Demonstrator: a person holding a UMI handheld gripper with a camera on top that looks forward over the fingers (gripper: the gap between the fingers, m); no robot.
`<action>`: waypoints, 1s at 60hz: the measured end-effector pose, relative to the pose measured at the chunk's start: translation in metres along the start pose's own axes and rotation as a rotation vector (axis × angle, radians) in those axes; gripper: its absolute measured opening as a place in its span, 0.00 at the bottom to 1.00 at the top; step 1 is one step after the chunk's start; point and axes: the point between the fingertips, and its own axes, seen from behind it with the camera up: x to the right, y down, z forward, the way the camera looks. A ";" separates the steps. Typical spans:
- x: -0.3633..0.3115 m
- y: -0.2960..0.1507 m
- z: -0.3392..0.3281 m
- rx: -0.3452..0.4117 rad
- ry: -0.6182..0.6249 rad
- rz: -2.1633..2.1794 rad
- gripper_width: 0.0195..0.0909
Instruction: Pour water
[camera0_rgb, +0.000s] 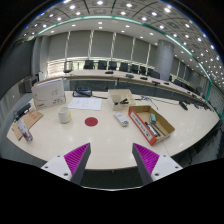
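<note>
The tool (112, 160) hangs open and empty over the table (100, 140), well short of a white cup (64, 115) and red coaster (91, 121).

Fingers (112, 160) spread apart, nothing between them, hovering at counter's (180, 130) near edge. Bare surface just ahead, open up to a red disc (91, 121). Beyond it stand a white cup (65, 115), a small box (121, 98) and a monitor (47, 93) near the far edge. An open cardboard tray (152, 122) blocks the right side; loose items (24, 126) crowd the left end.
</note>
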 end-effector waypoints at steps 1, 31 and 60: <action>-0.003 0.000 0.001 0.000 -0.004 -0.001 0.93; -0.263 0.041 -0.001 -0.013 -0.250 -0.079 0.94; -0.521 0.025 0.075 0.194 -0.351 -0.031 0.94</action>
